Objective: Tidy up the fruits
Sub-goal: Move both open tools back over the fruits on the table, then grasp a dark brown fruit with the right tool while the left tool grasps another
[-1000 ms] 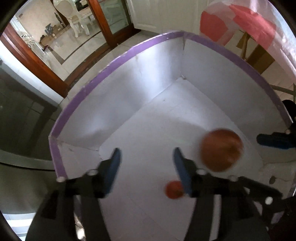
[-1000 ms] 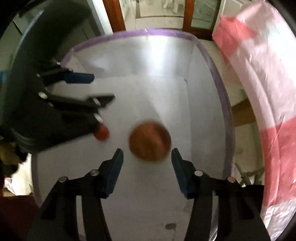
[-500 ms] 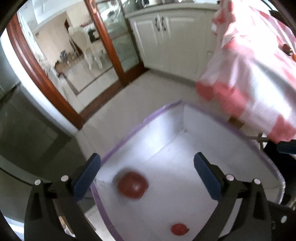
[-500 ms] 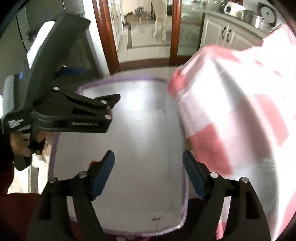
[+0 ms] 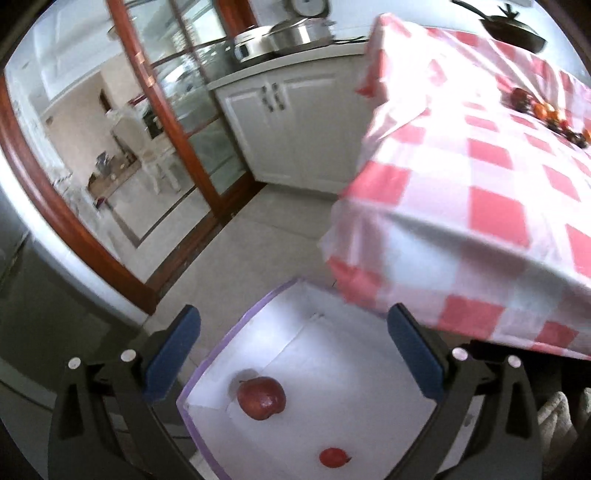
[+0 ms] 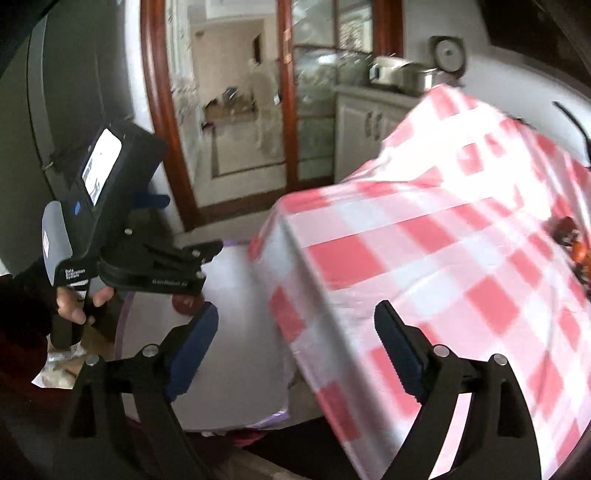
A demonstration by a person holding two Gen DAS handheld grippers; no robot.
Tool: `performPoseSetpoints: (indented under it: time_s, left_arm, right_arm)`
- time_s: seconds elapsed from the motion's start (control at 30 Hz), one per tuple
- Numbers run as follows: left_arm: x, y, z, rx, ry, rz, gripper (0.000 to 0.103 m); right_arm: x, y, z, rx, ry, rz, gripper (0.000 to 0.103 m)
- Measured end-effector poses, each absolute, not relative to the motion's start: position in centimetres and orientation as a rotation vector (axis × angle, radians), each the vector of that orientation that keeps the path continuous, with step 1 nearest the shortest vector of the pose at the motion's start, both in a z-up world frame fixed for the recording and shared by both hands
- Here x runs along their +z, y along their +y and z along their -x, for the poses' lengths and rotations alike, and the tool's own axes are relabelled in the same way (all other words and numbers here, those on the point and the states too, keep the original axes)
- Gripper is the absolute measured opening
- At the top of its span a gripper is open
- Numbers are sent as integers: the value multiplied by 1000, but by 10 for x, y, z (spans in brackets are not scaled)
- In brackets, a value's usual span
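A white box with a purple rim (image 5: 221,360) stands on the floor beside the table. A red apple (image 5: 261,398) lies in its near left corner and a small red fruit (image 5: 334,457) lies further right. My left gripper (image 5: 295,354) is open and empty, high above the box. My right gripper (image 6: 295,350) is open and empty, above the box's edge (image 6: 127,321) and the table corner. Several small fruits (image 5: 546,110) lie far off on the tablecloth; they also show in the right wrist view (image 6: 572,243). The left gripper's body (image 6: 122,229) shows in the right wrist view.
A table with a red and white checked cloth (image 5: 480,206) overhangs the box on the right. White cabinets (image 5: 295,122) and a wood-framed glass door (image 5: 166,147) stand behind. A pan (image 5: 513,29) sits at the table's far end.
Both grippers have risen away from the box and opened wide. The apple dropped, rolled to the box's left corner and now lies still.
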State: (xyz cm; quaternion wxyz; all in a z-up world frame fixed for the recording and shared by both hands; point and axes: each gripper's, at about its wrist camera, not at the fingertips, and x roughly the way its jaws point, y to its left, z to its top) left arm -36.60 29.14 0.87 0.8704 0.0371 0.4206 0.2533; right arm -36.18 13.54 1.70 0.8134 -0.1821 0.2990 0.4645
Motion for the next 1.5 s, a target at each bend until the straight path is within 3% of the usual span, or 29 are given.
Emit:
performPoseSetpoints:
  time_s: [0.4,0.83,1.1,1.33,1.4,1.5]
  left_arm:
    - [56,168,239,73,882,-11,102]
    - [18,12,43,-153,932,32,102]
    - [12,6,20,-152,934,93,102]
    - [12,2,23,-201,933,78,102]
    - [12,2,23,-203,932,78,102]
    - [12,4,24,-212,928,93,102]
  right_arm:
    - [50,23,277,549,595,198,88]
    - [26,-138,113,112,733,-28,88]
    - [-3,-146,15,81,842,74,57]
    - [-13,-124,-31,146,873,150,51]
    - [-13,-121,-38,164,877,132,42]
    - [-12,-123,-37,178,874,102,36]
